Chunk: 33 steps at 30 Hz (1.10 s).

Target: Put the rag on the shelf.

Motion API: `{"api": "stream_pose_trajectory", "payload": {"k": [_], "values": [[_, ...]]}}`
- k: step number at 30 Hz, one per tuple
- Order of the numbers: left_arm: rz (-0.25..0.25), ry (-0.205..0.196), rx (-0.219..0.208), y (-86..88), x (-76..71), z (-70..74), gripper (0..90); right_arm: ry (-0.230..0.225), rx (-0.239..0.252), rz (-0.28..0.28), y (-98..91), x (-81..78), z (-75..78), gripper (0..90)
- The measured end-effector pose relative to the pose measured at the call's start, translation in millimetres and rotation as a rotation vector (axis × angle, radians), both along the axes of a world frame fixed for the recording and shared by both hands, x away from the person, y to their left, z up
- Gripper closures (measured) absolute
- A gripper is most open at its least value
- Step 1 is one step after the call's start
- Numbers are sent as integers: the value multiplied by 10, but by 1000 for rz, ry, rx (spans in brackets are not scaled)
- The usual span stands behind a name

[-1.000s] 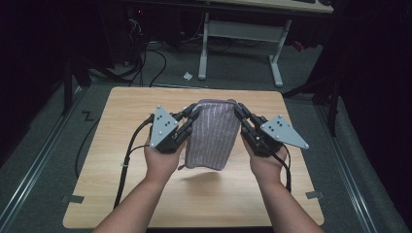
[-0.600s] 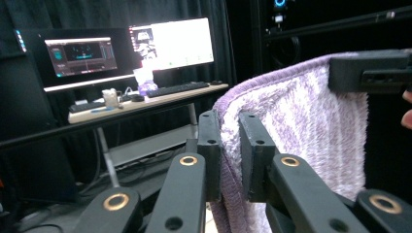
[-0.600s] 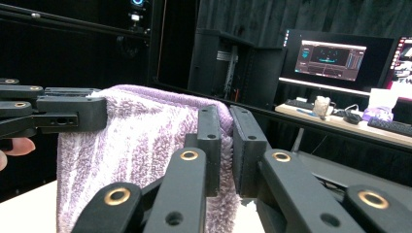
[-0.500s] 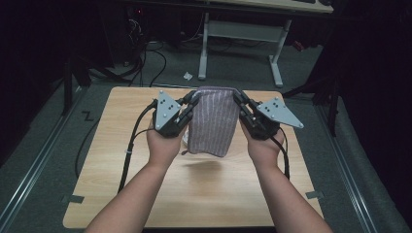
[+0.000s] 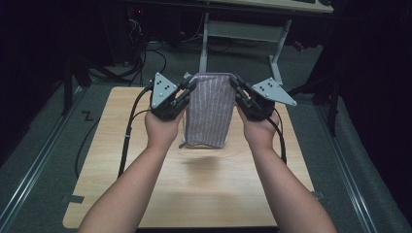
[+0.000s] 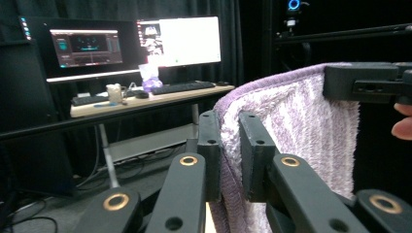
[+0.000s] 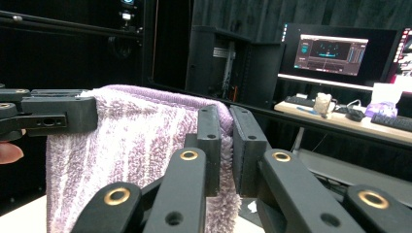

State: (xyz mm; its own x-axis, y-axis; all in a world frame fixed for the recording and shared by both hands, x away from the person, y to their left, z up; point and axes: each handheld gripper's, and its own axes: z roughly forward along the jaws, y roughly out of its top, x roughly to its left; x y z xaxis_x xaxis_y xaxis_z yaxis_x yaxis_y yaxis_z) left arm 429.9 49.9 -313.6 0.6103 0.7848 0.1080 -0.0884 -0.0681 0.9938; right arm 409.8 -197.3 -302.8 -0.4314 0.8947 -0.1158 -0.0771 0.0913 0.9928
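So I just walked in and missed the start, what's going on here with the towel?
A person holds a purple striped towel up above the wooden table, one top corner pinched in each gripper. The left gripper grips the left corner and the right gripper the right one, jaws shut on the cloth. The towel hangs folded, its lower edge clear of the tabletop.

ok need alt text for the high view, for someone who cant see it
Two hand-held grippers, left and right, hold a purple striped towel up by its top corners above a wooden table. The person's forearms reach in from below.
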Motion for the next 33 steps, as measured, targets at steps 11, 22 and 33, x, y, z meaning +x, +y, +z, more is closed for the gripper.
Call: {"api": "stream_pose_trajectory", "payload": {"k": [11, 22, 33], "values": [[57, 81, 0, -3, 421, -14, 810, 33, -30, -39, 116, 474, 0, 842], [75, 146, 26, -61, 829, -118, 807, 83, -55, -62, 95, 808, -89, 841], [113, 239, 86, -111, 1060, -236, 803, 171, -127, -78, 116, 1121, -239, 840]]}}
